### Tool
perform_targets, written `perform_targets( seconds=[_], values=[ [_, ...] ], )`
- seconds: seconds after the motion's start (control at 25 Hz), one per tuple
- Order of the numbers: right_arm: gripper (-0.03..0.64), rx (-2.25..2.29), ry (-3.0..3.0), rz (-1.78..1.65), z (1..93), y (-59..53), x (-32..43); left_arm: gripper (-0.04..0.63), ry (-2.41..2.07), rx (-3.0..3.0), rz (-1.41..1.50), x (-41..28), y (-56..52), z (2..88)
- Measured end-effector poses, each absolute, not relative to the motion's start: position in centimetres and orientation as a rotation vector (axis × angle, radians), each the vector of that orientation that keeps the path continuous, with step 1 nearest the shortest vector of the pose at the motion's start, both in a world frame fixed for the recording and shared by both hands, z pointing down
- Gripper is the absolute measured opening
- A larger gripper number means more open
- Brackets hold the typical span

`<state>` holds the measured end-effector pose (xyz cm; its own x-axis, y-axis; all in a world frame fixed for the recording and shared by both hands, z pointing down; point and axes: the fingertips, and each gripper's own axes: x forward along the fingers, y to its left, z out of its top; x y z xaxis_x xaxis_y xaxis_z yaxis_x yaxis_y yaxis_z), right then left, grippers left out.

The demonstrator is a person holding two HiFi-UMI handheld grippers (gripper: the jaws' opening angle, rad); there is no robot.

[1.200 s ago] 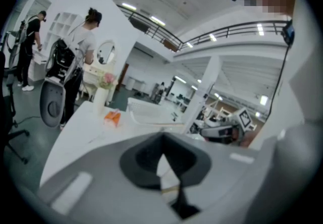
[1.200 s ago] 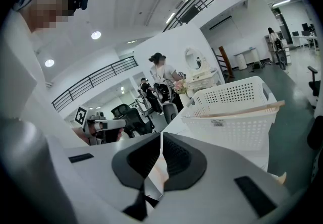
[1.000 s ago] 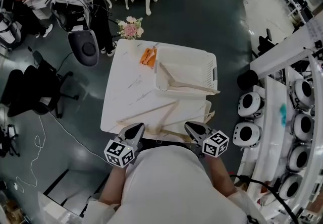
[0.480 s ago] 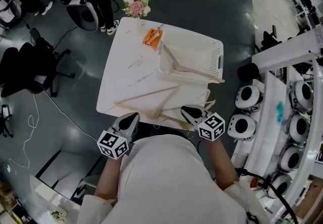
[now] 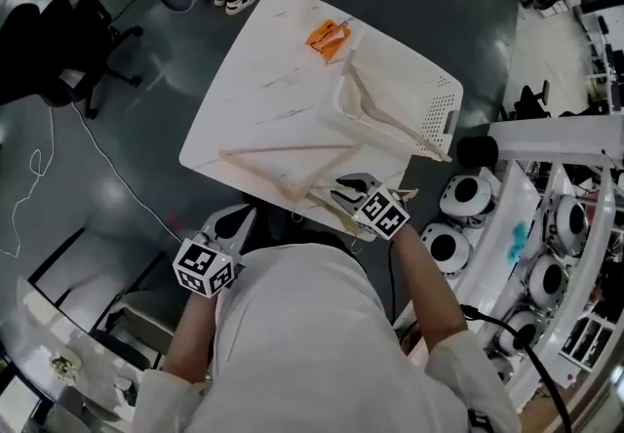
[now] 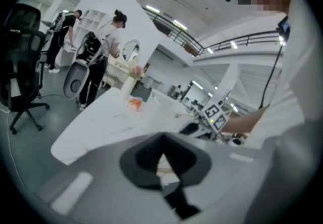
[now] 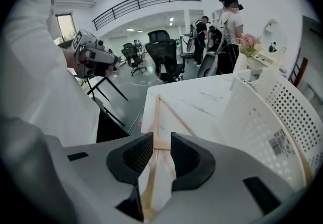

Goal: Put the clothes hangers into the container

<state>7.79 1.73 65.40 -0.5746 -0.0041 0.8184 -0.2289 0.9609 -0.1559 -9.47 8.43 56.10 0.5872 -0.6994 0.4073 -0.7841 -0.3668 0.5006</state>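
The white counter [image 5: 263, 99] carries a white perforated container [image 5: 444, 114] along its right edge, toward the far right corner. One wooden hanger [image 5: 390, 129] lies inside it, slanted, with one end poking out over the rim on the near right side. A second hanger [image 5: 283, 149] lies flat on the bare counter by the near edge, its long bar running roughly along that edge.

The right tongs [image 5: 341, 193] point steeply down over the near edge, at the right-hand end of that second hanger. The right gripper view shows their jaws apart, having just been opening. The hanger's wooden bars pass straight through the gap between the pads. A joint of the wood sits level with the pads, and the rest of the frame fans out ahead across the counter. The pads stand either side of the wood and do not clamp it, so the tongs are released. From there the container's wall rises just beside, on the right.

The left tongs [image 5: 244, 216] hang just off the near edge, toward the near left corner and apart from the hanger. In the left gripper view their jaw tips meet, clenched on nothing.

A small orange item [image 5: 330, 34] rests near the far edge, just beside the container's far corner.
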Motion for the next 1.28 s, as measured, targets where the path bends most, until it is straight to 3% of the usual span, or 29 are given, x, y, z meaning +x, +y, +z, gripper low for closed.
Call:
perform_targets(
  seconds=[0.64, 0.84, 1.28],
  values=[
    [0.095, -0.13, -1.892, 0.04, 76.5, 0.1, 6.5, 0.003, -1.334, 1.906, 0.161, -15.2, 13.2, 60.0],
    [0.126, -0.291, -1.811, -0.04, 78.7, 0.4, 6.3, 0.003, -1.397, 1.82, 0.104, -16.9, 14.9, 60.2],
    [0.143, -0.587, -1.618, -0.221, 82.8, 1.6, 6.9, 0.003, -1.437, 1.714, 0.066, -16.2, 17.1, 61.3]
  ],
)
